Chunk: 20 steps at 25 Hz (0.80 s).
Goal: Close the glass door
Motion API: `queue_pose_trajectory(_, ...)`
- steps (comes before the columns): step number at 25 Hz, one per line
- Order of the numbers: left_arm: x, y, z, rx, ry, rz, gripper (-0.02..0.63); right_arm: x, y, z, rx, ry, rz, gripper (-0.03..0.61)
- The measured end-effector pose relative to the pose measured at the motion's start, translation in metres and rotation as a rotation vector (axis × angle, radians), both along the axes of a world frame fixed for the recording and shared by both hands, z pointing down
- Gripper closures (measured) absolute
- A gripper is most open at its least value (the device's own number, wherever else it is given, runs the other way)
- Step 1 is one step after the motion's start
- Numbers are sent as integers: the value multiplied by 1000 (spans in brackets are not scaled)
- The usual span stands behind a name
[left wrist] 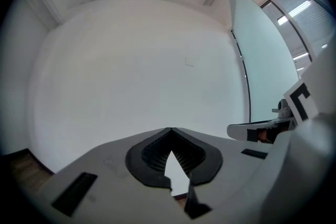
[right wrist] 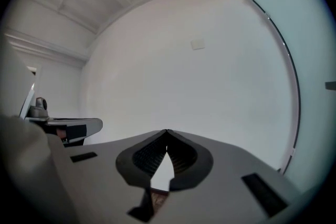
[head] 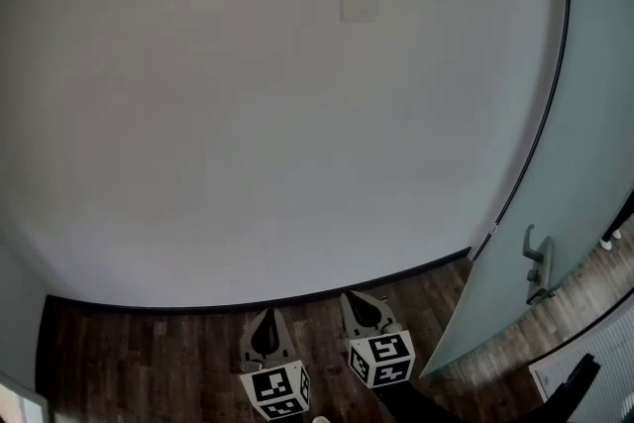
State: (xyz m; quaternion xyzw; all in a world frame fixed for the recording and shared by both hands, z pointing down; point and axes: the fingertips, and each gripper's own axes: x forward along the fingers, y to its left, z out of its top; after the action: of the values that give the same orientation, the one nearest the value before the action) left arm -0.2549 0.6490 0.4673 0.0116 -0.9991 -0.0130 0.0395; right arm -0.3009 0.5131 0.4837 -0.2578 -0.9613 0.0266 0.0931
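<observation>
The frosted glass door [head: 584,144] stands at the right of the head view, swung at an angle from the white wall, with a metal lever handle [head: 536,263] low on its face. It shows too as a pale pane in the left gripper view [left wrist: 260,55] and along the right edge of the right gripper view [right wrist: 310,34]. My left gripper [head: 266,315] and right gripper [head: 354,296] sit side by side at the bottom, both shut with tips touching and nothing between them, pointing at the bare wall. The right one is nearer the door, well short of the handle.
A plain white wall [head: 258,114] fills most of the view, with a small square plate [head: 359,4] high up. Dark wood floor [head: 149,362] and a black skirting line run along its foot. A white ribbed panel [head: 594,376] lies at the bottom right.
</observation>
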Motion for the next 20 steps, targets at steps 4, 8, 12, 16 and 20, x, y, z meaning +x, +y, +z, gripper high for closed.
queue_pose_trajectory(4, -47, -8, 8, 27, 15, 116, 614, -31, -17, 2, 20, 12, 130, 580)
queue_pose_trajectory(8, -90, -30, 17, 56, 35, 189, 614, -59, -45, 6, 33, 18, 219, 580)
queue_pose_trajectory(12, -128, -64, 15, 53, 18, 263, 614, -89, -79, 6, 34, 11, 293, 581)
queue_pose_trajectory(16, -175, -105, 4, 44, 3, 356, 614, -127, -112, -5, 30, -3, 360, 580)
queue_pose_trajectory(20, -212, -151, -9, 45, -22, 437, 614, -152, -144, -18, 29, -30, 409, 581)
